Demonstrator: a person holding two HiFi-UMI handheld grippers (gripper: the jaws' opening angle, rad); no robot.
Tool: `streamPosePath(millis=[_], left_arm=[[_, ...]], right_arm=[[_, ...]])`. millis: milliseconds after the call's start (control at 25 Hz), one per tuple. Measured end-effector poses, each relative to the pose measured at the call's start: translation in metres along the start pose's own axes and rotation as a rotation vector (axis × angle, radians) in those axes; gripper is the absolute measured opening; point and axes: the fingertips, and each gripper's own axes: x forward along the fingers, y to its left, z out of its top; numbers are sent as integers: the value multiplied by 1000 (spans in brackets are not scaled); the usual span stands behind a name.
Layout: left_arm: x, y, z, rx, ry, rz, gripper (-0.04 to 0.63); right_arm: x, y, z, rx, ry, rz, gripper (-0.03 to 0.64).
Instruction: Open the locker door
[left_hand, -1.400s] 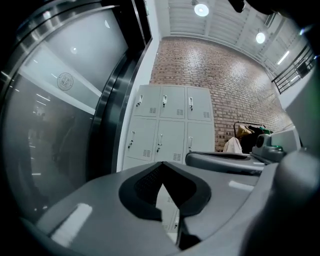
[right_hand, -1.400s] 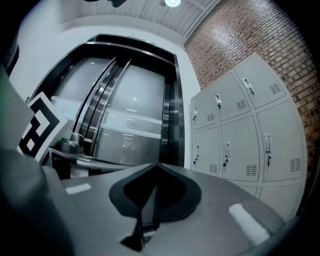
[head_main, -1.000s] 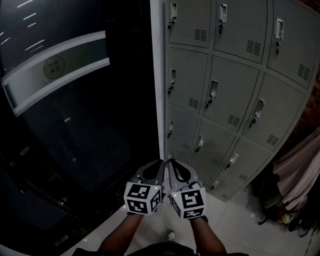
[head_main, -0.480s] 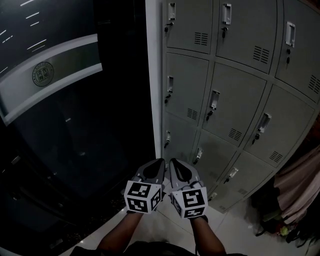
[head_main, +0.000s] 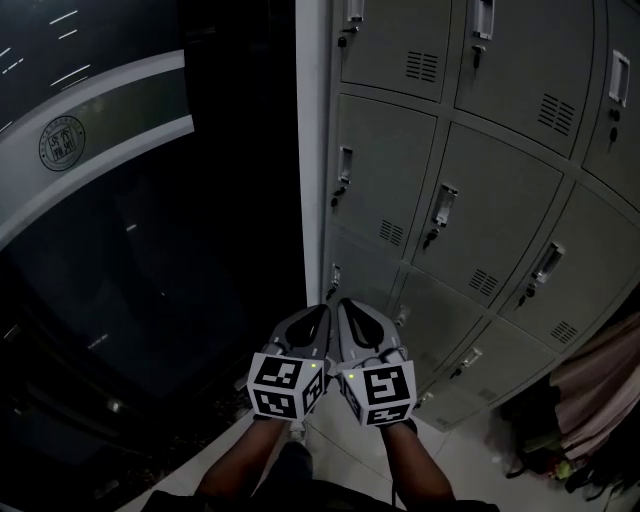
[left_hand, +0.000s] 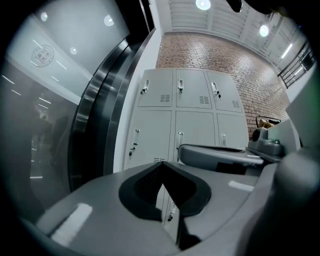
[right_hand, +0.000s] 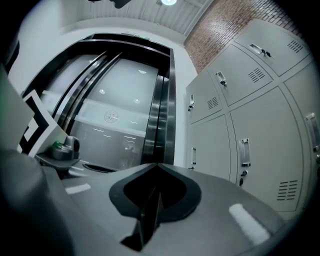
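Observation:
A bank of grey metal lockers (head_main: 450, 200) fills the right of the head view, every door closed, each with a small handle and lock such as the one at mid height (head_main: 443, 212). My left gripper (head_main: 318, 314) and right gripper (head_main: 346, 306) are held side by side low in the middle, short of the lockers and touching nothing. Both are shut with nothing between their jaws. The left gripper view looks at the lockers (left_hand: 192, 107) past its closed tips (left_hand: 161, 166). In the right gripper view, the lockers (right_hand: 250, 130) stand to the right of the closed tips (right_hand: 156, 166).
A dark glass wall with a pale band and a round emblem (head_main: 62, 142) stands to the left of the lockers. Hanging clothes and bags (head_main: 590, 400) sit at the lower right. The floor is white tile (head_main: 470, 470). Above the lockers is a brick wall (left_hand: 210, 55).
The lockers have grown larger and slid down and right in the head view as the view closes in. Both grippers stay shut and side by side.

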Motion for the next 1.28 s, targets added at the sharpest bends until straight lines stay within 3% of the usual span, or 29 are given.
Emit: streamPosePath(millis=[520,720,1280], left_arm=[[122,102,35,-10,-33,-40,5],[157,137,47,-13,-41,-59,6],[213,179,63,8,-60,-144,5]], right_arm=[[152,-63,-7,1,-4,-80,0],[205,-86,-11,0,3,-123,29],[309,-145,-27,12,42,-205,117]])
